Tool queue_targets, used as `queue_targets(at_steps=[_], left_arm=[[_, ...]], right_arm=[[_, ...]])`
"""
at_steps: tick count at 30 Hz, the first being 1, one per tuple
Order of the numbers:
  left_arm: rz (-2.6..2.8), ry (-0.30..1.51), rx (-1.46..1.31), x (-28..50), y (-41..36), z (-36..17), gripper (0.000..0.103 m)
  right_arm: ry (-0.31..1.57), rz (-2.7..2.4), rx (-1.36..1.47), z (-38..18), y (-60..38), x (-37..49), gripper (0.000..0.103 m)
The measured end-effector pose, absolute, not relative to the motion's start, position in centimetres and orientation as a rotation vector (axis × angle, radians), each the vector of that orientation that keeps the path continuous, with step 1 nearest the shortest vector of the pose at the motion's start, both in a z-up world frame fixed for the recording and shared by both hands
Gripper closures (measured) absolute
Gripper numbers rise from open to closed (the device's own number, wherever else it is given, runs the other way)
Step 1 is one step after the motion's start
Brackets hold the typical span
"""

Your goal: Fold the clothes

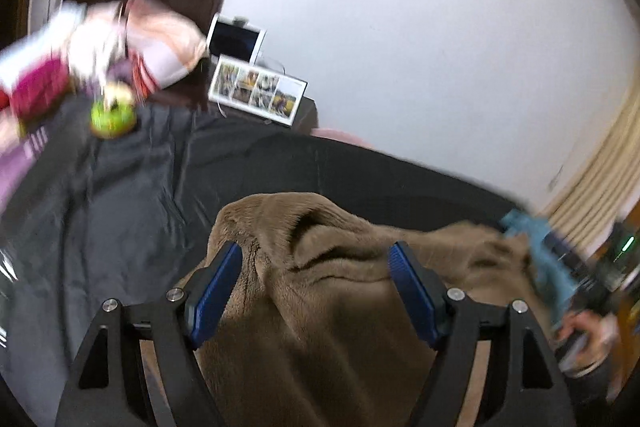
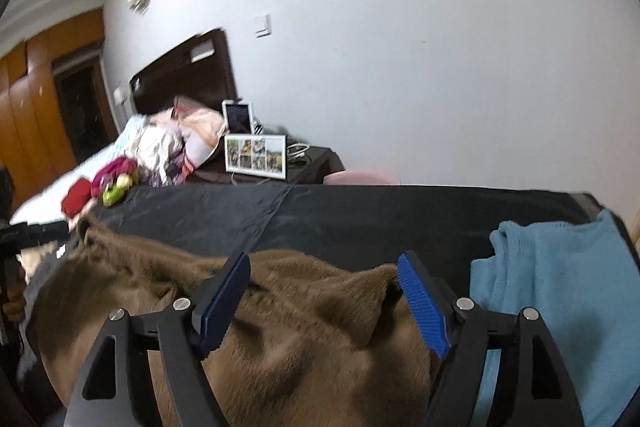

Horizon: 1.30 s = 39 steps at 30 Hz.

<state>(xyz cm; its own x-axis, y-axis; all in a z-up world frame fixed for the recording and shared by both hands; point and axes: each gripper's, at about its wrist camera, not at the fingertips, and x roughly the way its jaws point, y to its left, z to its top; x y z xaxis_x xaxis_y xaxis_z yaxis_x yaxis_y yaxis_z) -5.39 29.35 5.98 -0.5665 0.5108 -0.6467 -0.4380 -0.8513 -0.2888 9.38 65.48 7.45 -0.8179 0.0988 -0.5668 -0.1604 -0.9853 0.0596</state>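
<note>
Brown fleece garment (image 2: 288,327), soft and plush, lies rumpled in loose folds on a dark grey sheet (image 2: 224,215) spread over the near work surface. Left gripper (image 1: 316,259) hangs over the garment with its blue ribbed pads (image 1: 218,287) spread wide; fabric lies beneath and between them, but neither pad presses on it. Right gripper (image 2: 324,271) stands likewise over the same garment, its pads (image 2: 420,307) wide apart, a raised peak of fleece showing between them, nothing pinched. Just beside the brown garment, on the right in the right wrist view, lies a light blue knitted garment (image 2: 560,287), flat on the same sheet and touching the brown one along its edge. A hand (image 1: 588,331) holding the right gripper's handle shows at the lower right edge of the left wrist view, blurred. Beyond the sheet, a heap of mixed pink, white and magenta clothing (image 2: 168,151) rests on a bed before a dark wooden headboard (image 2: 188,67). A white-framed photo collage (image 2: 256,153) leans on a dark bedside table near the white wall (image 2: 400,47).
</note>
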Motion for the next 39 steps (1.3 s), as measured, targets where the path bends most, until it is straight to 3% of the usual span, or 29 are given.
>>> queue_targets(at_steps=[4, 12, 18, 32, 39], left_arm=[[2.422, 0.127, -0.961, -3.4, 32.6, 5.7, 0.024], [2.462, 0.361, -0.977, -3.1, 35.9, 3.7, 0.024], [2.473, 0.397, -1.046, -5.2, 36.8, 2.6, 0.024], [2.543, 0.411, -1.195, -9.2, 37.2, -0.1, 0.024], [2.545, 0.423, -1.233, -9.7, 37.0, -1.7, 0.023]], right_arm=[[0.048, 2.858, -1.015, 6.2, 63.2, 9.1, 0.023], [0.016, 2.8, -1.165, 3.7, 62.7, 8.2, 0.023], [0.07, 2.756, -1.254, 2.3, 63.9, 6.1, 0.023], [-0.012, 2.656, -1.235, 1.3, 65.3, 0.5, 0.023], [-0.067, 2.627, -1.306, -0.2, 64.8, -0.3, 0.013]])
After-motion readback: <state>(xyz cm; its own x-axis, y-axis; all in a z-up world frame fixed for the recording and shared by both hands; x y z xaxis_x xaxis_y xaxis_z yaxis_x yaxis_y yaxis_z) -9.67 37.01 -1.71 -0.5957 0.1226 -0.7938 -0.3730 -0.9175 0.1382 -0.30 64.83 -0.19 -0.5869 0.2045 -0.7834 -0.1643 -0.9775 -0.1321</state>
